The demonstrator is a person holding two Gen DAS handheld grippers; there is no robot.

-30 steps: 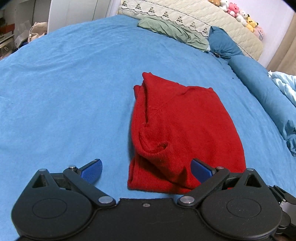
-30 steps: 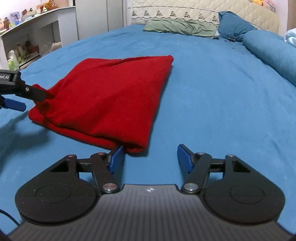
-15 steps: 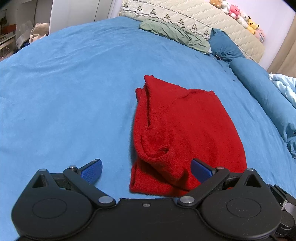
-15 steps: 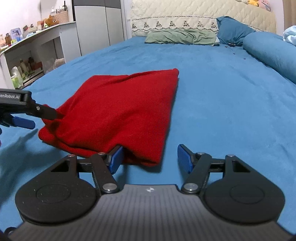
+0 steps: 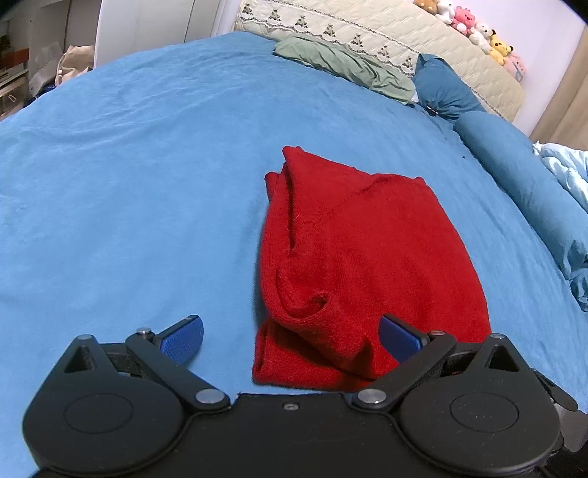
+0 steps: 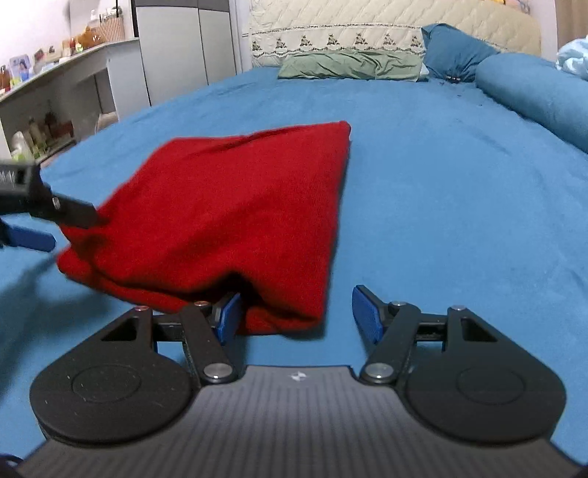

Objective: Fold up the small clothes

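Observation:
A red knit garment [image 5: 360,257] lies folded on the blue bedsheet [image 5: 128,202]. My left gripper [image 5: 290,336] is open at its near left corner: the corner sits between the blue pads, and the right pad [image 5: 398,336] hovers over the cloth. In the right wrist view the garment [image 6: 228,213] reaches down to my right gripper [image 6: 296,314], which is open with the near right corner between its pads, close against the left pad [image 6: 229,316]. The left gripper [image 6: 68,229] shows at that view's left edge, one black finger at the garment's corner.
A green pillow [image 5: 341,66], a dark blue pillow [image 5: 444,92] and a long blue bolster [image 5: 522,176] lie toward the quilted headboard [image 5: 404,47], which carries plush toys [image 5: 474,25]. A grey desk with shelves [image 6: 55,92] stands left of the bed.
The right gripper has crept forward, so the garment's near right corner now lies between its pads. The left gripper has stayed at the left corner.

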